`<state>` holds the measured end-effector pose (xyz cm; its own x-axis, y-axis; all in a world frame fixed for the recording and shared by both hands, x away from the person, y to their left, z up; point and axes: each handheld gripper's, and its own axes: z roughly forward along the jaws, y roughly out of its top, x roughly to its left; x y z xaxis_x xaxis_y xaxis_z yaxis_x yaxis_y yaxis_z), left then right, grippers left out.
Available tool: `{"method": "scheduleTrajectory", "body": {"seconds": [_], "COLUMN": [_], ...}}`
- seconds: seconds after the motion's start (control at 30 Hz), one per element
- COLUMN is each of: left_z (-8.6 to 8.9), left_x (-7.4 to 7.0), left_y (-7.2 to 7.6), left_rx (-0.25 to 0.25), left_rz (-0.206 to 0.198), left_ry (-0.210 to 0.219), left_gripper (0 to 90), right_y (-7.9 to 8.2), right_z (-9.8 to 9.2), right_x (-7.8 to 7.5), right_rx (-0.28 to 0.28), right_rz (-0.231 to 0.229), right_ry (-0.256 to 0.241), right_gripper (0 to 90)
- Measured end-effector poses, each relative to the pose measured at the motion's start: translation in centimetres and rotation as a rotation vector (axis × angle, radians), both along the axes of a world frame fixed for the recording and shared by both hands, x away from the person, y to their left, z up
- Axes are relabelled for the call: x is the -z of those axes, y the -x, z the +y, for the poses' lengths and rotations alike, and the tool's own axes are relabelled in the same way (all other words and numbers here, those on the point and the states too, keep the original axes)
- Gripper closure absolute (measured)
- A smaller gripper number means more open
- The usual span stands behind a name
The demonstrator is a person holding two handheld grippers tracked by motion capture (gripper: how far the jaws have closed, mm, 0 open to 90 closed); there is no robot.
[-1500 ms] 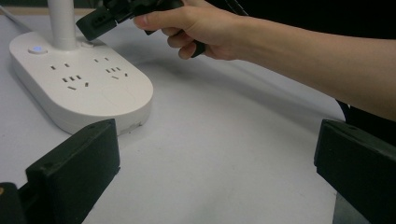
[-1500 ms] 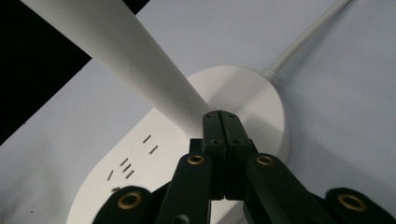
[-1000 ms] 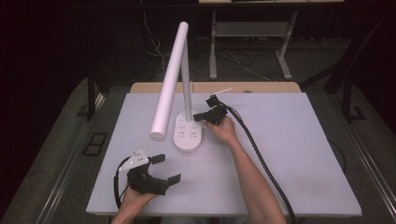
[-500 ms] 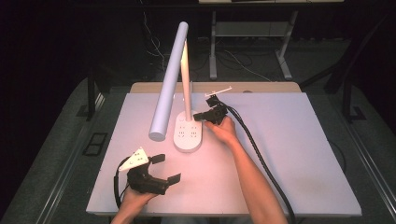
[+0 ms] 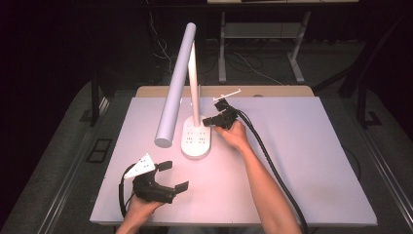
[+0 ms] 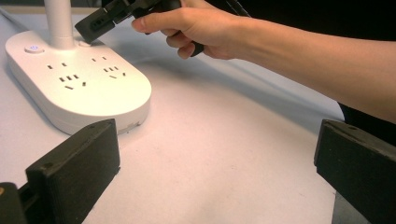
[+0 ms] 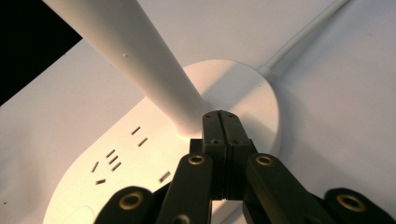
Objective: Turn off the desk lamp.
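A white desk lamp stands on the white table (image 5: pixel 302 161). Its oval base (image 5: pixel 196 141) carries socket holes, and its long tube head (image 5: pixel 175 85) slopes down to the left. My right gripper (image 5: pixel 205 120) is shut with nothing between its jaws, and its tip rests on the base right beside the upright stem (image 7: pixel 121 51). In the right gripper view the closed tip (image 7: pixel 220 116) touches the base (image 7: pixel 140 158) at the stem's foot. My left gripper (image 5: pixel 174 176) hovers open near the front left, aimed at the base (image 6: pixel 79 88).
The lamp's white cable (image 7: pixel 303 35) runs off the back of the base. A small round button (image 6: pixel 33 47) sits on the base's far end. My right forearm (image 5: pixel 263 180) and its black cable cross the table's middle. A dark floor and desk legs lie beyond.
The lamp head has gone from bright white to a duller bluish tint. Both grippers stay about where they were.
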<state>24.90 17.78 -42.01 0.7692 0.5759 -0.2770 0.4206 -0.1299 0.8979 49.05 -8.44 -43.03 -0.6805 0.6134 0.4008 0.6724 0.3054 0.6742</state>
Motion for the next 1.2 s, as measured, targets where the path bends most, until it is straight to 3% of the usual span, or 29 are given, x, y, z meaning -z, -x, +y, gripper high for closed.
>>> {"method": "scheduleTrajectory", "body": {"seconds": [0.43, 0.8, 0.93, 1.2], "left_z": [-0.13, -0.1, 0.02, 0.09], "left_x": [0.02, 0.0, 0.04, 0.03], "left_y": [0.07, 0.08, -0.07, -0.05], "left_rx": [0.006, 0.003, 0.003, 0.0], "left_rz": [0.002, 0.0, 0.002, 0.003], "left_ry": [-0.007, -0.003, -0.005, -0.005], "left_gripper": [0.0, 0.0, 0.0, 0.0], "right_y": [-0.11, 0.12, 0.08, 0.46], "right_z": [-0.16, -0.07, -0.09, 0.14], "right_x": [0.19, 0.27, 0.38, -0.38], "right_rx": [0.006, 0.01, 0.015, 0.009], "right_rz": [0.013, -0.007, 0.008, -0.023], "right_ry": [-0.013, -0.007, -0.044, -0.042], "right_gripper": [90.0, 90.0, 90.0, 90.0]}}
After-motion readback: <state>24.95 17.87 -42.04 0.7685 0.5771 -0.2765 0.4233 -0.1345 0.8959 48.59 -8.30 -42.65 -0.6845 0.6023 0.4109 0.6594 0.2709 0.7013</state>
